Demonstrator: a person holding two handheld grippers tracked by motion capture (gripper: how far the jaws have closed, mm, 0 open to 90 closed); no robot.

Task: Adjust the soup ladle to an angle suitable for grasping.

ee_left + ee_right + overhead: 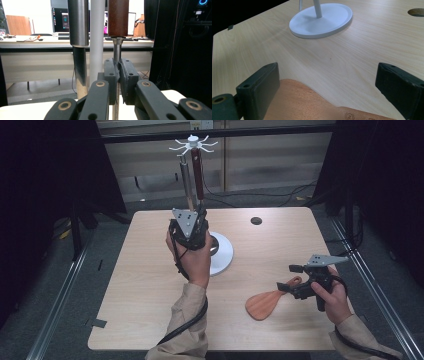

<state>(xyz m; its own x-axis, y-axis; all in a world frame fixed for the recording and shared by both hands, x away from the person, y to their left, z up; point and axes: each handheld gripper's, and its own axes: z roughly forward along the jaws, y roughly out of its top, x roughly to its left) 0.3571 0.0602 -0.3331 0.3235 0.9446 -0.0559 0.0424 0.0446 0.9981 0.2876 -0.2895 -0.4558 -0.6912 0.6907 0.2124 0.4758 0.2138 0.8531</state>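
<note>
A white utensil stand (194,142) rises from a round base (223,256) at mid-table, with two utensils hanging from its hooks. My left gripper (196,222) is shut on the thin metal shank of the brown-handled utensil (118,17), low on the pole; in the left gripper view the gripper (118,75) has its pads pressed on that shank. Just left of the pole hangs the steel-handled utensil (78,25). A wooden spatula (262,304) lies flat at the front right. My right gripper (289,279) stands open with its jaws either side of the spatula's handle end, not touching the spatula (307,105).
The stand's white pole (97,37) runs between the two hanging utensils. A round cable hole (256,221) sits in the tabletop at the back right. Bare wood (352,57) lies between the spatula and the stand's base (322,20). Dark frame posts flank the table.
</note>
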